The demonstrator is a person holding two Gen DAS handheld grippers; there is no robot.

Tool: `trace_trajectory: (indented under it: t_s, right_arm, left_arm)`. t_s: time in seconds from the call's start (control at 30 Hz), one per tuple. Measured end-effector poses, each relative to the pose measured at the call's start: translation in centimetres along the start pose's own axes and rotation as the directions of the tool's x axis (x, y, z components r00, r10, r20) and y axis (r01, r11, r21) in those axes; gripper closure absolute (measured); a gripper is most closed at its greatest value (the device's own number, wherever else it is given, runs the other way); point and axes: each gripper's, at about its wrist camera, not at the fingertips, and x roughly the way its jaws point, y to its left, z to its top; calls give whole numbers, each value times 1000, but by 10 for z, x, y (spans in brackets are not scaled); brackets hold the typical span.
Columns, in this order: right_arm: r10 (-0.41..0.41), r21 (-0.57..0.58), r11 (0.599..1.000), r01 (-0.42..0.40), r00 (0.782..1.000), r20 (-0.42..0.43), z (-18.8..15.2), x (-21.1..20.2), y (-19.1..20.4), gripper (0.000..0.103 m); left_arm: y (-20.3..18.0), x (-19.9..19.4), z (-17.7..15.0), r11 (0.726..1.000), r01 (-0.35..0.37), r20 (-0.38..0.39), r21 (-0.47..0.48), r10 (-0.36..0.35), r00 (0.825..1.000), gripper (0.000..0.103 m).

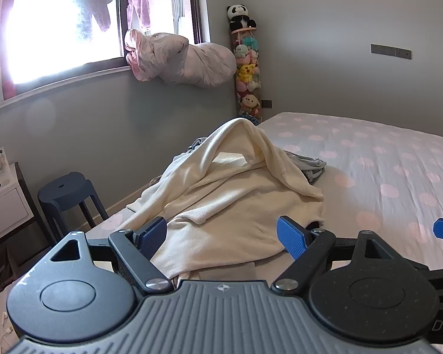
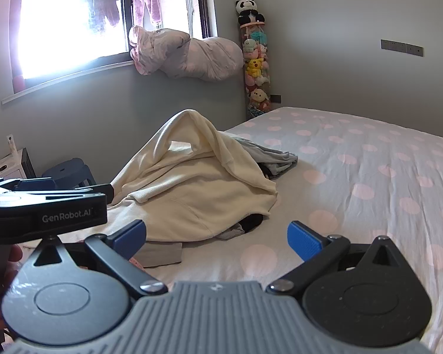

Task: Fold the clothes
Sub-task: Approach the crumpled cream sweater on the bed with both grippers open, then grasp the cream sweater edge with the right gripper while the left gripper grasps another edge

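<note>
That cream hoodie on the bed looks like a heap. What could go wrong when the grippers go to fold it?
The cream hoodie lies over grey clothes and something black, so a grab might lift those too. It also reaches the bed's left edge and could slide off if pulled that way.

Both cams sit low over the near end of the bed, looking along their own fingers toward the window wall. Left cam is close up on the cream garment; right cam is beside it, catching the left gripper at its left edge. Both share the clothes pile.
</note>
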Motion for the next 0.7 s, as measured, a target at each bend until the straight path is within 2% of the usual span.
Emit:
trace_trajectory:
  t_s: [0.37,0.47,0.53,0.7]
  right_arm:
    - [6,-23,1000,-6,1000,-6,-5,12,0,1]
    - [6,-38,999,-7,1000,-6,-4,20,-2,1]
    - [17,-35,999,-17,1000,8,-1,25,-5,1]
    - [44,-62,997,-40,997,63,4,41,-10,1]
  left_arm:
    - [2,11,-4,1000,3,-36,-1,-3,999,21]
    - [6,17,-4,999,26,-54,-18,-27,998,21]
    - [10,22,-2,999,35,-52,-25,-36,998,21]
    - [21,33,6,1000,6,-26,-18,-6,1000,21]
